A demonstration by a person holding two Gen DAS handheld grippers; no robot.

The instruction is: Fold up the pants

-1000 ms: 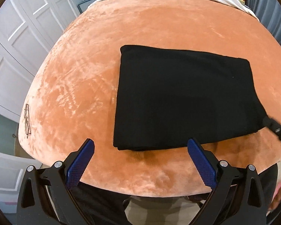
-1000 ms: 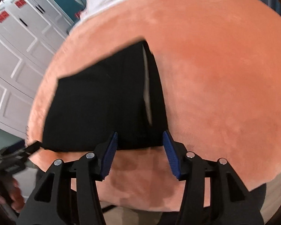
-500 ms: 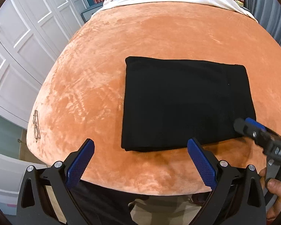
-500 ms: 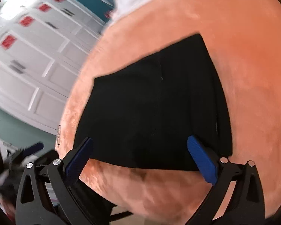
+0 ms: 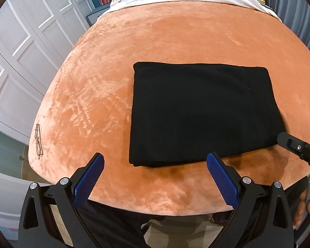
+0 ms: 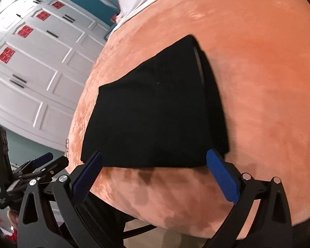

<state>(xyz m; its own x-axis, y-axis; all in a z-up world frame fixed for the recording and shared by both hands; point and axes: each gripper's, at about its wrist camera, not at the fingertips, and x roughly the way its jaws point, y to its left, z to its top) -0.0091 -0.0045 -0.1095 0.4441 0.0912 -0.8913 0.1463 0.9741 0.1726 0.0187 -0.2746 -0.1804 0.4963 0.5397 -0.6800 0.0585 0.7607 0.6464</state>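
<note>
Pants [image 5: 200, 111] lie folded on the orange blanket [image 5: 105, 95] just ahead of both grippers, long axis left-right; your right gripper [image 6: 154, 165] is nearer, jaws just opened, wide and empty; left gripper [image 5: 155, 167] also wide, empty.

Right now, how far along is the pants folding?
Done, it seems: the black pants lie as a compact folded rectangle on the orange bed cover. In hand: nothing. The left hand-held gripper and right hand-held gripper both stand open, short of the near edge. Left: perhaps only tidying the layers stepped along the right side.
</note>
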